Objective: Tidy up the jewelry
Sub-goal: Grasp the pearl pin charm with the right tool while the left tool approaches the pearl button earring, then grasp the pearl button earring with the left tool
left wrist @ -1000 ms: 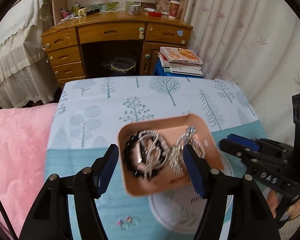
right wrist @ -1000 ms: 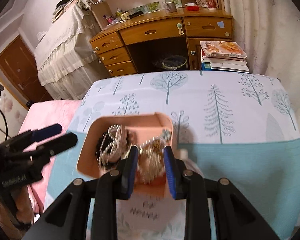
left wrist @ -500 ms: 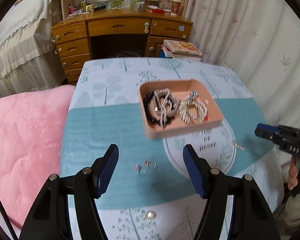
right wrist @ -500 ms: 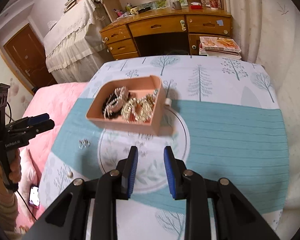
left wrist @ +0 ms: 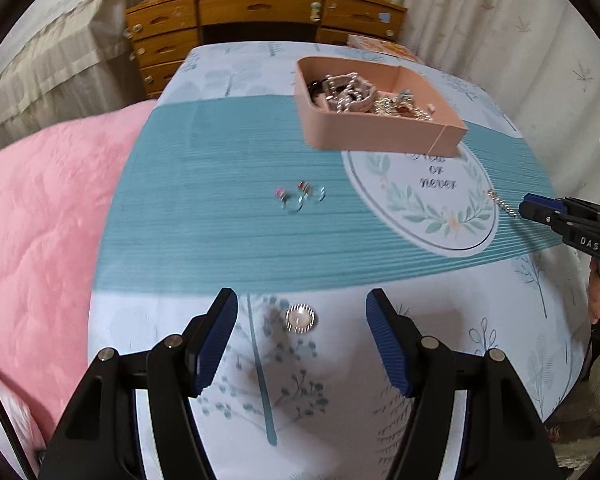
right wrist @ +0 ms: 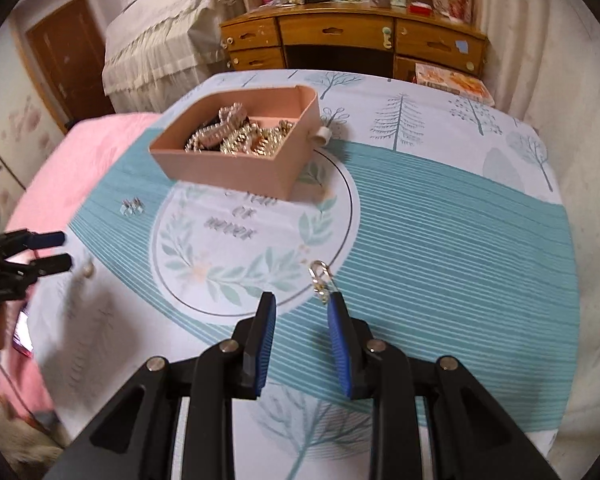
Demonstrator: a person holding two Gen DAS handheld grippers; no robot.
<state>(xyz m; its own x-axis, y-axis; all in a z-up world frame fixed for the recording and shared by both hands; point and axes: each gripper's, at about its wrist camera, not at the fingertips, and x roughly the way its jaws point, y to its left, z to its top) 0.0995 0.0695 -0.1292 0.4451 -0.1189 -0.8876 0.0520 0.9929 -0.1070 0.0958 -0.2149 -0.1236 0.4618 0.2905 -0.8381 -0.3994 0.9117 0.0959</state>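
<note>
1. One pink tray (left wrist: 380, 136) sits on the far half of the table (left wrist: 220, 240), its near edge over the round printed emblem (left wrist: 420, 216) on the cloth.
2. The tray holds a tangled heap of chains (right wrist: 236, 136): silvery and gold links, with something dark under them. The pieces overlap too much to count.
3. One small white cylinder (right wrist: 323, 135) lies on the cloth, touching the tray's right corner in the right view.
4. Two small ear studs (left wrist: 300, 196) with pink tips lie close together on the teal band, left of the emblem and well apart from the tray.
5. One round pearl brooch (left wrist: 300, 319) with a sparkling rim lies on the white near part of the cloth.
6. One short chain piece (right wrist: 320, 280) with a loop at its far end lies at the emblem's right rim.
7. Left gripper (left wrist: 300, 344): jaws wide, nothing held; in its own view the brooch shows between the two blue pads, on the cloth below them.
8. Right gripper (right wrist: 302, 340): jaws narrow but parted, nothing held; the chain piece lies just ahead of its right pad (right wrist: 342, 344).
9. One hand (left wrist: 596, 292) shows at the right gripper's handle in the left view.
10. One wooden desk (right wrist: 340, 40) with drawers stands beyond the table; one pink quilt (left wrist: 40, 220) lies to its left.
</note>
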